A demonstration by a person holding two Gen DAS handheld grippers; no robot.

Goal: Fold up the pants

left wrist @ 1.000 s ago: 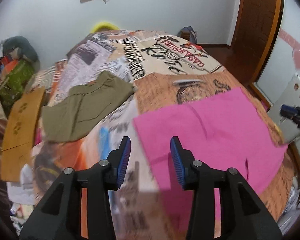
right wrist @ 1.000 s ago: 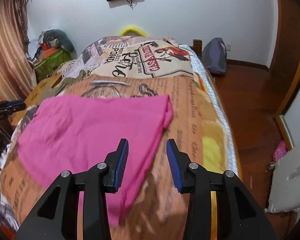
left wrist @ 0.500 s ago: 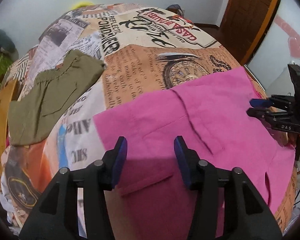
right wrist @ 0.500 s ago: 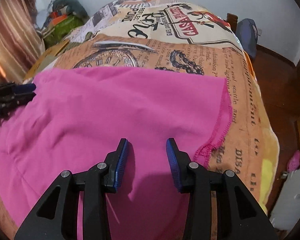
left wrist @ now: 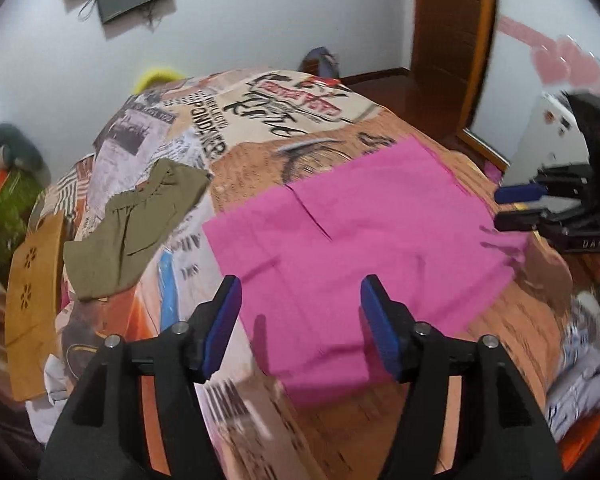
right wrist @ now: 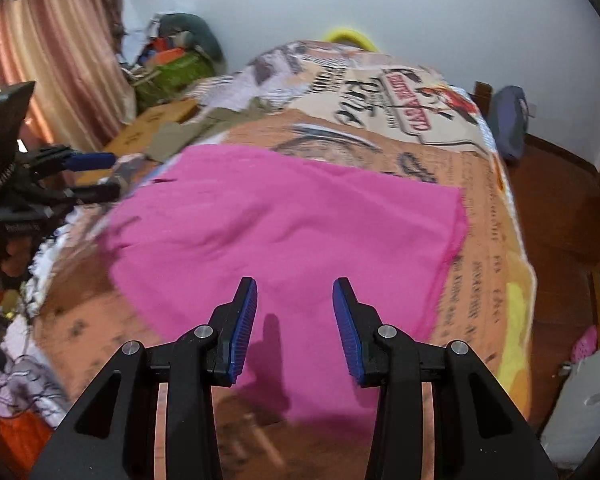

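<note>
Pink pants (left wrist: 360,240) lie spread flat on the bed, with a seam line running down their middle. My left gripper (left wrist: 302,320) hovers above their near left part; its jaws are opening and nothing is between them. In the right wrist view the same pink pants (right wrist: 284,232) fill the middle, and my right gripper (right wrist: 294,320) hangs open over their near edge, holding nothing. Each gripper shows in the other's view: the right gripper (left wrist: 516,208) at the cloth's right edge, the left gripper (right wrist: 92,174) at its left edge.
Olive-green pants (left wrist: 136,220) lie crumpled on the bed's left side. The bedspread (left wrist: 260,120) has a newspaper print. A cardboard box (left wrist: 32,292) and a clutter pile (left wrist: 4,184) stand left of the bed. A bag (right wrist: 508,120) sits on the wooden floor at the right.
Both grippers leaned in close over the pink pants half a second ago and have drawn back since. The left jaws stand clearly wider than before; the right jaws keep the same gap.
</note>
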